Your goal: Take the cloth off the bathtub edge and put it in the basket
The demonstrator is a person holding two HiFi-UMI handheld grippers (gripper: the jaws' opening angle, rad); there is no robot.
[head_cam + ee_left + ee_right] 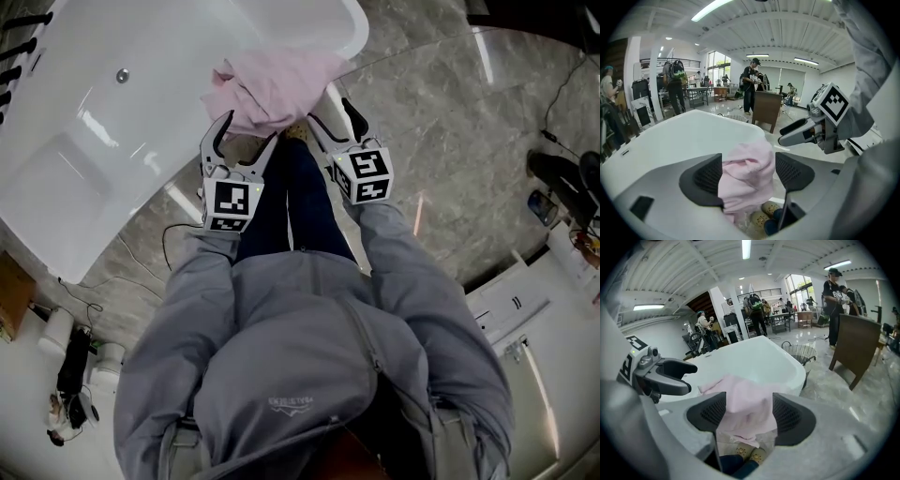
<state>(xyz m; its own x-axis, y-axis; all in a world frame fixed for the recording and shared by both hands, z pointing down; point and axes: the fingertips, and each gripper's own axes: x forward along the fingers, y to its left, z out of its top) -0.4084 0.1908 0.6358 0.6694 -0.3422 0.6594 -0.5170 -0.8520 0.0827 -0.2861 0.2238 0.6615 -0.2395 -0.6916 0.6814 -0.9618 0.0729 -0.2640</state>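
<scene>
A crumpled pink cloth [274, 86] lies over the rim of the white bathtub [122, 122]. My left gripper [246, 139] reaches the cloth's near left side with its jaws spread. In the left gripper view the cloth [749, 176] hangs between the pads, against the left one and clear of the right. My right gripper [335, 118] is open at the cloth's right edge. In the right gripper view the cloth [747, 404] shows in the gap between the jaws, just beyond them. A wire basket [799, 352] stands on the floor past the tub's end.
A brown wooden cabinet [855, 350] stands to the right of the basket. My slippered feet [764, 218] are close to the tub's side. Cables and bottles [75, 361] lie on the floor at lower left. Several people stand far back in the room.
</scene>
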